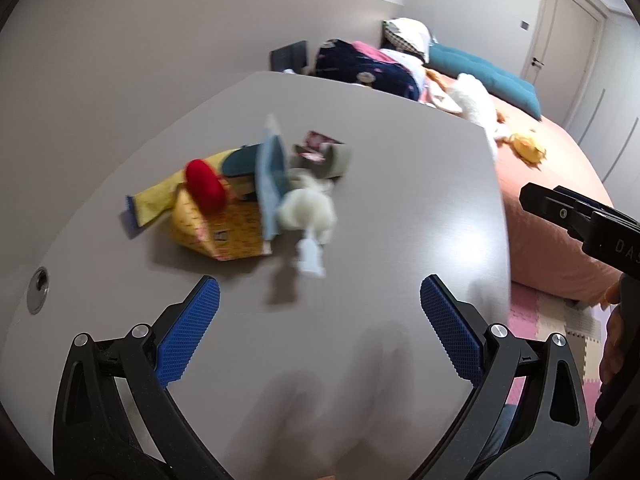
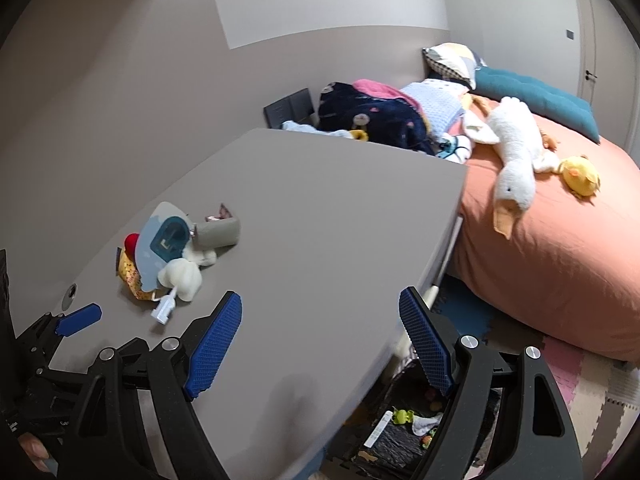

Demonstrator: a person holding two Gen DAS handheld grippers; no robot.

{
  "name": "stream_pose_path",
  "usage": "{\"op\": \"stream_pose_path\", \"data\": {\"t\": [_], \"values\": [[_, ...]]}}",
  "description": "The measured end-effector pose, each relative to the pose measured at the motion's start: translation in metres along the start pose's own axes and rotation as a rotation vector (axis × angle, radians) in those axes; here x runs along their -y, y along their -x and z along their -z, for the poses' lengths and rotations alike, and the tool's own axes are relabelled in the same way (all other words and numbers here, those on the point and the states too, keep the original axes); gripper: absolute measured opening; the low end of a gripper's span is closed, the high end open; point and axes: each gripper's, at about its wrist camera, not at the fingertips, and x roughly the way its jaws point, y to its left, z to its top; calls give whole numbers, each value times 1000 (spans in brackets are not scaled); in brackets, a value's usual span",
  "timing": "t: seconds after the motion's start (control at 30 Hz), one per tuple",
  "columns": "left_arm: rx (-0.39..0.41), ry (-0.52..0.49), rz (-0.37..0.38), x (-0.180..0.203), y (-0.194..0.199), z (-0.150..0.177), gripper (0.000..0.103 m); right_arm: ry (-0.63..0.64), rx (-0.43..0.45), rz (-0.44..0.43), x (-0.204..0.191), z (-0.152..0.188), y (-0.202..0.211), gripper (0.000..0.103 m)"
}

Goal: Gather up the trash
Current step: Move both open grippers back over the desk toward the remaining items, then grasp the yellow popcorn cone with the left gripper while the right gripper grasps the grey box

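Grey table: one grey matte table (image 2: pixel 320 216) is standing by the bed.
Yellow printed snack bags: two (image 1: pixel 224 228) are lying on it.
Round red plastic lid: one (image 1: pixel 205 186).
Crumpled white tissues: two are showing (image 2: pixel 180 274).
Small clear plastic vial: one (image 2: pixel 164 308).
Light blue card package: one (image 2: pixel 160 244).
Grey folded wrapper: one (image 2: pixel 220 232).
White plush goose: one (image 2: pixel 514 152) is lying on the bed.
Yellow plush chick: one (image 2: pixel 580 176).

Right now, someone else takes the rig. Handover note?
Left gripper: open, empty, above the table, facing the trash pile.
Right gripper: open, empty, at the table's near edge.
Trash on the table in one heap: yellow wrapper, red cap, blue packaging, white tissue wads, small white plastic piece, grey packet.
Bin with trash on the floor below the right gripper.
Done: nothing held.
Left: clear the whole heap.
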Motion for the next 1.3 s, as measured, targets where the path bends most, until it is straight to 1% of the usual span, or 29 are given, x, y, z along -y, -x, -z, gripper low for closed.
{"op": "stream_pose_path", "data": {"t": [0.43, 0.57, 0.73, 0.8, 0.93, 1.1, 1.13, 1.3], "values": [[4, 92, -47, -54, -10, 0, 97, 40, -40, -38, -39, -20, -41, 81], [1, 141, -54, -71, -18, -1, 96, 52, -47, -45, -48, -28, -55, 81], [-15, 176, -52, -86, -31, -4, 89, 54, -63, -66, -59, -38, -73, 81], [-24, 192, -52, -93, -37, -6, 84, 58, -70, -70, -62, -41, -80, 81], [-44, 220, -51, -104, -46, -6, 78, 63, -84, -76, -71, -44, -93, 81], [-68, 238, -42, -111, -57, -5, 70, 63, -105, -86, -77, -45, -108, 81], [-70, 242, -39, -111, -59, -5, 70, 62, -108, -88, -78, -44, -109, 81], [-67, 234, -20, -112, -61, -8, 65, 53, -128, -109, -85, -46, -124, 81]]}}
